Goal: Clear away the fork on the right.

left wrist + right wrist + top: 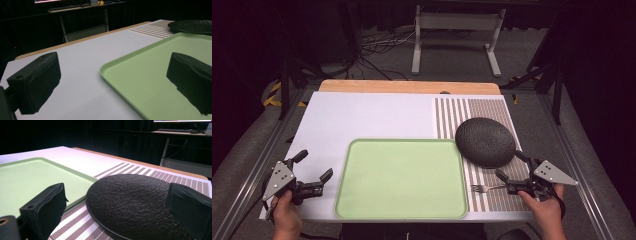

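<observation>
Fork (484,188) lies on the striped mat (492,197) just beside the spread right claw (508,169); left claw (314,167) gapes too.

Black plate (135,205) rough, pebbled; green tray (402,180) smooth matt plastic; placemat (489,112) woven.

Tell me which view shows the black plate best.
The right gripper view: the plate is close, its pebbled surface and near rim clear between the open jaws. The high view gives its whole outline on the striped mat, beside the tray. The left gripper view catches a thin far edge.
</observation>
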`<state>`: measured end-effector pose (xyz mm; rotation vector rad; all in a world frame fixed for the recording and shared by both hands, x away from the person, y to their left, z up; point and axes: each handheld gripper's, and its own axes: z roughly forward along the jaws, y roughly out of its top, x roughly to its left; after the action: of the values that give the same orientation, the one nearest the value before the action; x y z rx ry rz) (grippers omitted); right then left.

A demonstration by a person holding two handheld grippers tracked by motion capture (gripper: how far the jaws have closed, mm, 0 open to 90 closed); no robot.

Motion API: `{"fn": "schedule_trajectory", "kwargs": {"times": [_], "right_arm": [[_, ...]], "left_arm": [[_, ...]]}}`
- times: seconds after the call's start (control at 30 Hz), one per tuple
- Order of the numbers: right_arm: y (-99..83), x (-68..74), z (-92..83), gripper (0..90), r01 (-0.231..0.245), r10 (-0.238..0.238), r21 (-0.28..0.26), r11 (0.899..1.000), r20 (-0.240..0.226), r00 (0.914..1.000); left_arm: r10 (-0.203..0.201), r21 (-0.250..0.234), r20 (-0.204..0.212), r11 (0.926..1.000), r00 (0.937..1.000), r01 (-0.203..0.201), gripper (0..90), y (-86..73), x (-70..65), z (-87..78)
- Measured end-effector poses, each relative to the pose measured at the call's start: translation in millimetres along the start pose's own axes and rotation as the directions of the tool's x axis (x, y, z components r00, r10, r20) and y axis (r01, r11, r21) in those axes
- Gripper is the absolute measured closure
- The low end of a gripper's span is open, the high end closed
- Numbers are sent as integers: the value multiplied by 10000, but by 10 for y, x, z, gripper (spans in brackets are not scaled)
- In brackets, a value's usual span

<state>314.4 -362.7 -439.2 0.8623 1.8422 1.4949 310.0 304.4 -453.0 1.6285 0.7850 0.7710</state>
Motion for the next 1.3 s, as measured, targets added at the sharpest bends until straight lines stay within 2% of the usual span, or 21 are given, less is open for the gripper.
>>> {"fn": "schedule_trajectory", "kwargs": {"times": [0.97,1.3], "right_arm": [[19,23,21,30,17,-15,70,10000,-216,9998],[202,49,180,30,117,-110,123,9999,-589,9982]], "left_arm": [[-35,-40,-7,10000,10000,35,0,1,3,-6],[-20,36,-38,10000,10000,20,0,0,-6,-4]]}}
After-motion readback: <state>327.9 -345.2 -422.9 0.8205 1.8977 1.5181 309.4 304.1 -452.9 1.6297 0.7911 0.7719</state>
